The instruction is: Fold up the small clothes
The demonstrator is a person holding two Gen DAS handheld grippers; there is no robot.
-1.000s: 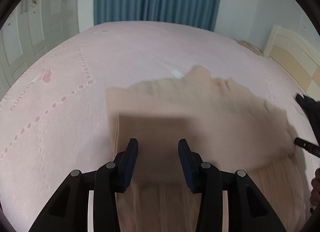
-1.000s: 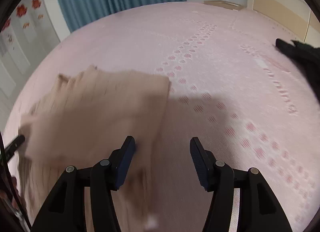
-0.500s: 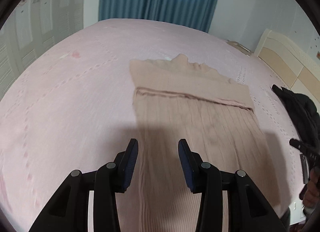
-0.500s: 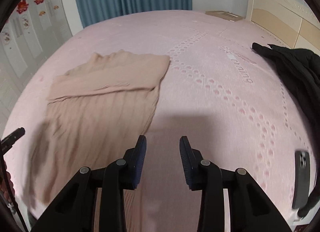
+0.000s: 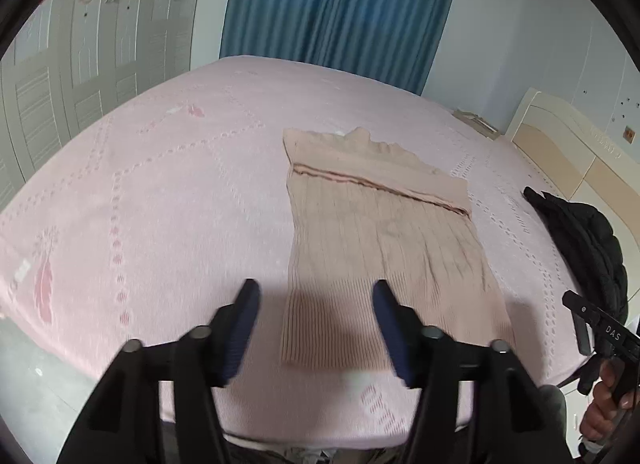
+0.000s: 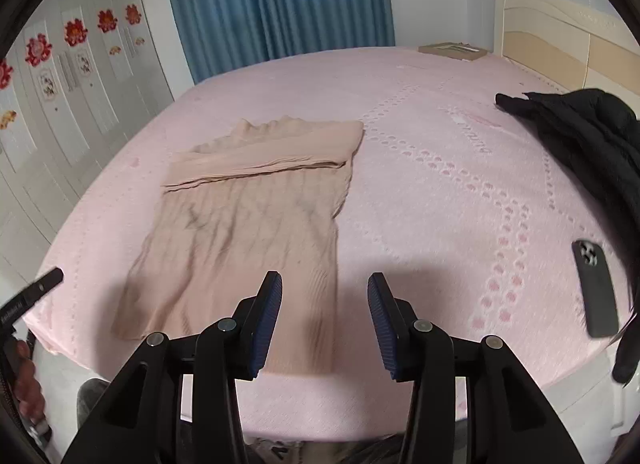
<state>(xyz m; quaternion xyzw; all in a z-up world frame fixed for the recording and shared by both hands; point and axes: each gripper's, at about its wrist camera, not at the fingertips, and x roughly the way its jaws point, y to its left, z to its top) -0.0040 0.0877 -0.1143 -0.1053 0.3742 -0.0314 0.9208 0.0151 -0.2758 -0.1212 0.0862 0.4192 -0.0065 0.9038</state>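
Bedcover (image 5: 168, 183) in pale pink, with a punched dot pattern, fills most of what I can see, and the beige ribbed garment (image 5: 384, 248) lies flat on it, close to the near edge of the bed. Its far end is folded back over itself, so a doubled band with a dark seam line runs across the top, on the side toward the blue curtain (image 5: 344, 7). The ribbed lower part reaches down toward the near edge of the bed.

Both grippers hang above that near edge, clear of the cloth. The left gripper (image 5: 316, 324) has its jaws spread and widening, nothing between the blue pads; the garment's lower hem sits below and beyond them, untouched. The right gripper (image 6: 325, 318) is also parting its jaws, empty, with the garment's near right corner seen under its left finger but not pinched.

To the right of the garment, well apart from it, a black jacket (image 6: 584, 143) is heaped near the cream headboard (image 6: 560, 35). A dark phone (image 6: 596, 288) lies on the bedcover just below the jacket. White wardrobe doors (image 6: 60, 111) with red flower stickers stand to the garment's left.
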